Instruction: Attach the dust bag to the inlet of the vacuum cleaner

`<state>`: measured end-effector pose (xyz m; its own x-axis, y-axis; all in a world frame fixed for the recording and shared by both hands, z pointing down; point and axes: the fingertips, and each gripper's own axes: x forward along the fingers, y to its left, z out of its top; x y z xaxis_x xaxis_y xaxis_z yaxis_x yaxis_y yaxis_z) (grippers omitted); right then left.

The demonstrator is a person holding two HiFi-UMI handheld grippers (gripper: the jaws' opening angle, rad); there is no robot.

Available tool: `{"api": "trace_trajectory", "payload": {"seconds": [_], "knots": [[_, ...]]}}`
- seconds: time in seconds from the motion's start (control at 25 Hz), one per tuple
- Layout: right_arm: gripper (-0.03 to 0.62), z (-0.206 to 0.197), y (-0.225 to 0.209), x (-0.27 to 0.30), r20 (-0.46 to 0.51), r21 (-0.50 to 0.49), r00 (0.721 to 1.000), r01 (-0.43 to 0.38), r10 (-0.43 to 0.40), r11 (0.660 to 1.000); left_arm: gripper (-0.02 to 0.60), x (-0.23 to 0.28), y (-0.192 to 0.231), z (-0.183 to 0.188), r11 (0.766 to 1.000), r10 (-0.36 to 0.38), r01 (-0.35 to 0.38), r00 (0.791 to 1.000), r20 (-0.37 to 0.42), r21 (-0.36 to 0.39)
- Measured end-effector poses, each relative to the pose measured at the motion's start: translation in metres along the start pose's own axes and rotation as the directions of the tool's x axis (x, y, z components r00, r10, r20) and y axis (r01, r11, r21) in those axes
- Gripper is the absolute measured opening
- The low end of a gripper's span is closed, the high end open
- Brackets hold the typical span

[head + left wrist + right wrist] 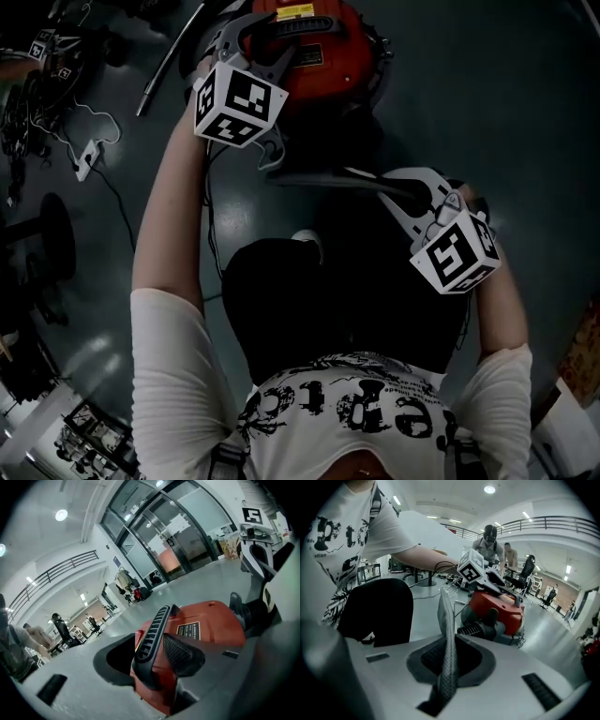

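Starting w/ the biggest: red vacuum cleaner sitting ahead of both sets of fingers, right under the left ones and well ahead of the right ones. Not showing its inside in any view, so no telling what's in the drum. No bag seen fitted on it yet.

Next, dust bag: hanging pinched in the right fingers, a pale grey dimpled sheet seen edge-on. Running long axis straight out from those fingers twd the vac. Looking flat, so prob. empty; mouth/collar not showing.

Then left gripper: standing wide open, gripping nothing, straddling a black ribbed handle on top of the vac. Showing a textured pad just beside that bar, not seeming to press it. Being by far the nearer hand to the vac.

Then right gripper: clamping shut on the bag, w/ nothing else between the jaws.

Smallest, and the bit that counts: black corrugated stub low on the vac's near side, prob. the inlet. Lying ahead of the right fingers and a touch to their right, beyond the bag's edge, well apart from the bag. Judging the next move as carrying the bag fwd along its own axis to that stub, w/ the left fingers free to steady the body.
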<state>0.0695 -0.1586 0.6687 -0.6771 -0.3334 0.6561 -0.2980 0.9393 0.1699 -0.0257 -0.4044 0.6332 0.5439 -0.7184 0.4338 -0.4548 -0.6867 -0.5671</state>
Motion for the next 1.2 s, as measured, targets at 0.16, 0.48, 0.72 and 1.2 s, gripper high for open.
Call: {"api": "trace_trajectory", "payload": {"seconds": [0.16, 0.48, 0.72, 1.2], "knots": [[0.023, 0.001, 0.002, 0.003, -0.004, -0.033, 1.0, -0.004, 0.003, 0.999, 0.172, 0.004, 0.0, 0.004, 0.998, -0.064, 0.064, 0.998, 0.003, 0.004], [0.023, -0.021, -0.008, 0.016, -0.014, -0.039, 1.0, 0.023, -0.024, 0.999, 0.172, 0.004, -0.001, 0.01, 0.993, -0.114, 0.114, 0.993, 0.037, 0.021], [0.026, -0.015, -0.02, 0.019, -0.003, -0.107, 0.998, 0.057, -0.058, 0.993, 0.172, 0.005, 0.0, 0.01, 0.995, -0.098, 0.097, 0.994, 0.057, 0.018], [0.043, -0.009, -0.031, 0.025, -0.021, -0.023, 0.974, 0.227, -0.228, 0.974, 0.172, 0.003, 0.001, 0.012, 0.996, -0.089, 0.09, 0.994, 0.059, -0.012]]}}
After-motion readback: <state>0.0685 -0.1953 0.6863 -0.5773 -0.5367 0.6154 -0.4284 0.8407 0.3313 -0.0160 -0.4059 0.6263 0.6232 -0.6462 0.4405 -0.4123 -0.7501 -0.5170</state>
